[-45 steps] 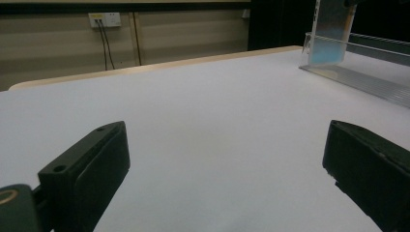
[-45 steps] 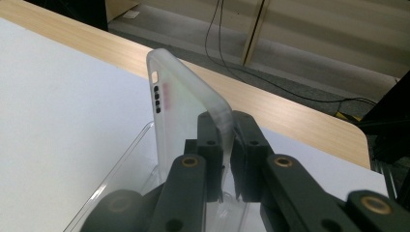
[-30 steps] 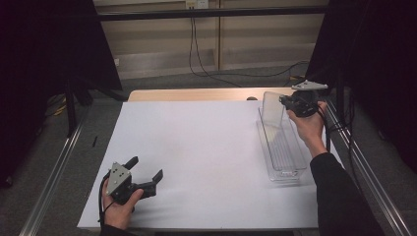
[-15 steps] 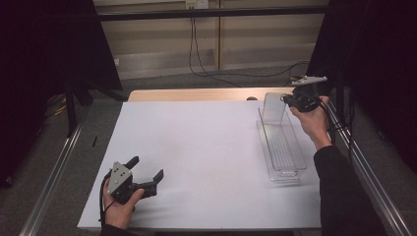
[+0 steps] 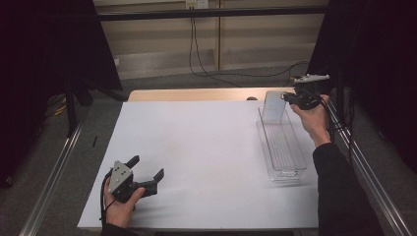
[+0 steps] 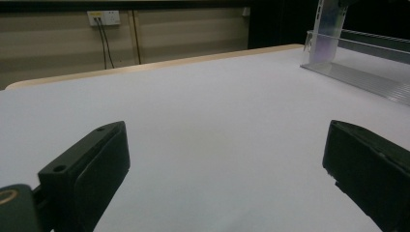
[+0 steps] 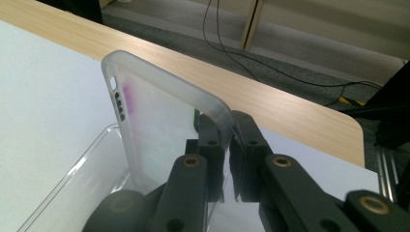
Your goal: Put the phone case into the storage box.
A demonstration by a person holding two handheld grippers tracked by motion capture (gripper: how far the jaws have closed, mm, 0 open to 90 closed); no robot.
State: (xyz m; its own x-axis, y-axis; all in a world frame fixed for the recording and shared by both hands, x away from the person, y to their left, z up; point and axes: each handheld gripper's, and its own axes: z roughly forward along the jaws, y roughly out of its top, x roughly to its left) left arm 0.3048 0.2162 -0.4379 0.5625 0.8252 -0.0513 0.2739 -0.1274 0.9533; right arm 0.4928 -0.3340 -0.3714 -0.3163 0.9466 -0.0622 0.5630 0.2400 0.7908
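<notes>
Two hand-held grippers work the desk: the right hand-held gripper pinches a translucent phone case upright over the far end of the clear tray, while the left hand-held gripper rests spread near the front edge. The lift looks in hand; next, carrying the case clear calls for a steady grip.

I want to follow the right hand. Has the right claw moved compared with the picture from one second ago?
Yes. The right claw, shut on the translucent phone case, has shifted toward the far end of the clear tray and slightly to the right.

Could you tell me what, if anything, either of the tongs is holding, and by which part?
The right tongs pinch a translucent phone case by its side edge, upright over the clear tray. The left tongs hold nothing.
</notes>
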